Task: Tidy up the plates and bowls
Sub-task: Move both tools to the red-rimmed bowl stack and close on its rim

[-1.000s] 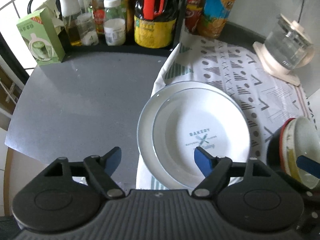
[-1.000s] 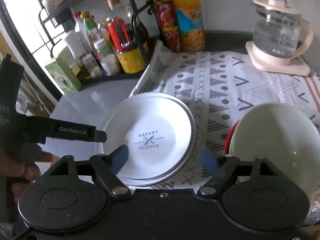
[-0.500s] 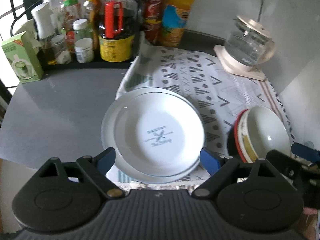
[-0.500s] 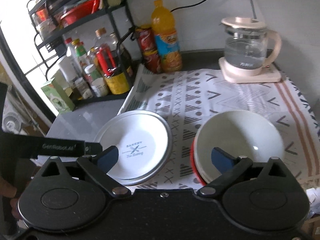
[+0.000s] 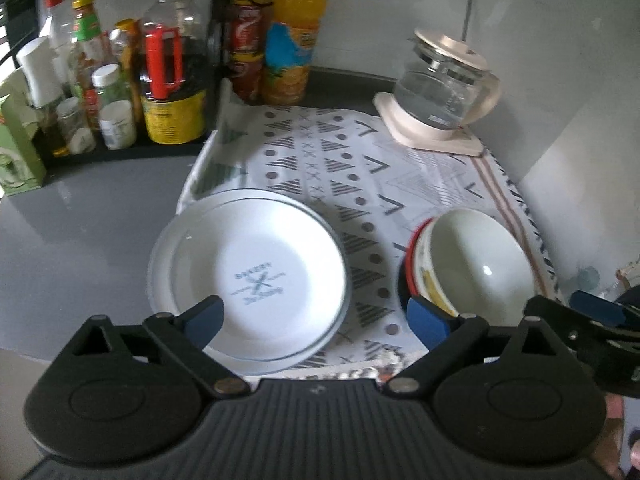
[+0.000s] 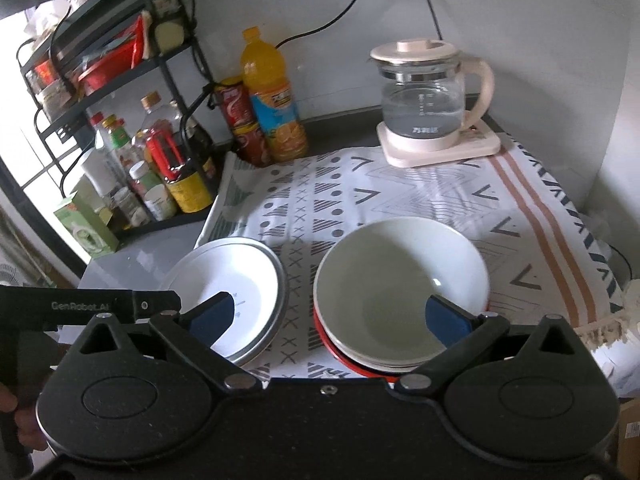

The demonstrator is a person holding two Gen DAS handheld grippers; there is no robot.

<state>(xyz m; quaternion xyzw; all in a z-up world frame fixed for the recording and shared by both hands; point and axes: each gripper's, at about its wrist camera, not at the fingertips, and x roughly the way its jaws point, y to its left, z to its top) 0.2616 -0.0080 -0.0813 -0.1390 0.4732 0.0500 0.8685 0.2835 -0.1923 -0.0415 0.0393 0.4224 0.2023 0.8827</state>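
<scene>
Two white plates (image 5: 256, 272), the top one printed "BAKERY", lie stacked at the left edge of a patterned cloth (image 5: 360, 168). To their right is a stack of bowls (image 5: 476, 264), a pale one on top and a red rim lowest. My left gripper (image 5: 316, 318) hovers above and in front of the plates, its jaws opening with nothing between them. In the right wrist view the plates (image 6: 232, 276) and bowls (image 6: 400, 280) lie below my right gripper (image 6: 330, 318), whose jaws are also opening and hold nothing.
A glass kettle (image 6: 432, 108) on its base stands at the back right of the cloth. An orange drink bottle (image 6: 276, 100), cans and a rack of bottles (image 6: 160, 160) line the back left. A green box (image 6: 86, 232) sits on the grey counter (image 5: 80, 220).
Both grippers have drawn back and risen from the dishes, and both pairs of jaws have widened. Each view now takes in the plates and the bowls together.
</scene>
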